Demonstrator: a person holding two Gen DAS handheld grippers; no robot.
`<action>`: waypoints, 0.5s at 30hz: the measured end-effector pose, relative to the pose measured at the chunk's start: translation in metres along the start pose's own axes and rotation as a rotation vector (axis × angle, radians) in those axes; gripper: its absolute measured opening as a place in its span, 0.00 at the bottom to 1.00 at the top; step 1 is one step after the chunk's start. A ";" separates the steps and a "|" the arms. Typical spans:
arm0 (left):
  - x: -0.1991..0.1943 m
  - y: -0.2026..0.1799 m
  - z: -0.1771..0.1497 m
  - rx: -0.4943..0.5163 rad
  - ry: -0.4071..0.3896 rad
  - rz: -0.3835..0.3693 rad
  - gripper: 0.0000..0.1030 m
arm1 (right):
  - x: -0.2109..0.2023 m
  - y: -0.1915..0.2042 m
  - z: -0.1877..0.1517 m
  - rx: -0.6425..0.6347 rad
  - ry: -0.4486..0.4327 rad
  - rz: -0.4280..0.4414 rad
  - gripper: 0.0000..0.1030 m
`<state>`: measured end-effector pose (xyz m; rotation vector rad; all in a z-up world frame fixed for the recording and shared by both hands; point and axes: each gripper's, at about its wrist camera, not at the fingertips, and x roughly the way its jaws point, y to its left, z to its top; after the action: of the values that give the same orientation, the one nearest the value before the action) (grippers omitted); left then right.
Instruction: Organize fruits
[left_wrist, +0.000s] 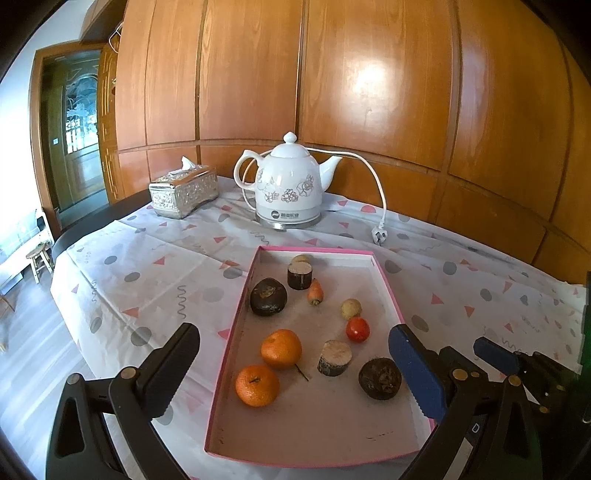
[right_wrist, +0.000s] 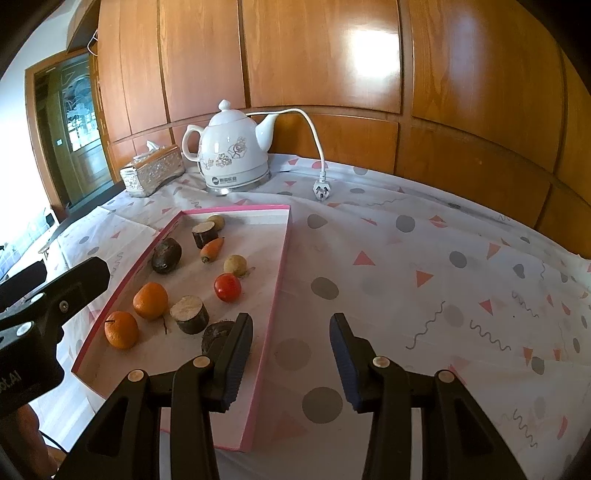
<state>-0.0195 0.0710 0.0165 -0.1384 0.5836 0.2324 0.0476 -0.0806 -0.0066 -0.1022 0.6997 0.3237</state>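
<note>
Cardboard tray (left_wrist: 236, 332), pink-rimmed, rectangular: glossy round oranges (left_wrist: 281, 348), rough wood stubs (left_wrist: 334, 357). Left gripper (left_wrist: 295, 373), right gripper (right_wrist: 291, 358) spread, empty.

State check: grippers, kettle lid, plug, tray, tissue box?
left gripper: open, empty
right gripper: open, empty
kettle: lid on, upright
plug: unplugged, lying on tablecloth
pink tray: uncovered, fruits loose inside
tissue box: tissue sticking out

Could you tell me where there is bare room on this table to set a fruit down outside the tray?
The cloth right of the pink tray, running from the plug toward the right tongs, is bare. Left of the tray, cloth below the tissue box is free too. Inside, the tray's near end is open; its middle is crowded.
</note>
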 end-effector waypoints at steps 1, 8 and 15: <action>0.000 0.000 0.000 -0.001 0.000 0.000 1.00 | 0.000 0.000 0.000 0.000 0.000 -0.001 0.43; 0.003 -0.001 -0.001 -0.006 0.015 -0.009 1.00 | 0.001 0.000 -0.001 0.000 0.004 0.001 0.43; 0.005 -0.005 -0.003 0.004 0.020 -0.025 1.00 | 0.002 -0.003 -0.002 0.007 0.006 0.003 0.43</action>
<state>-0.0154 0.0663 0.0112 -0.1437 0.6016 0.2060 0.0490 -0.0834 -0.0099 -0.0959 0.7073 0.3241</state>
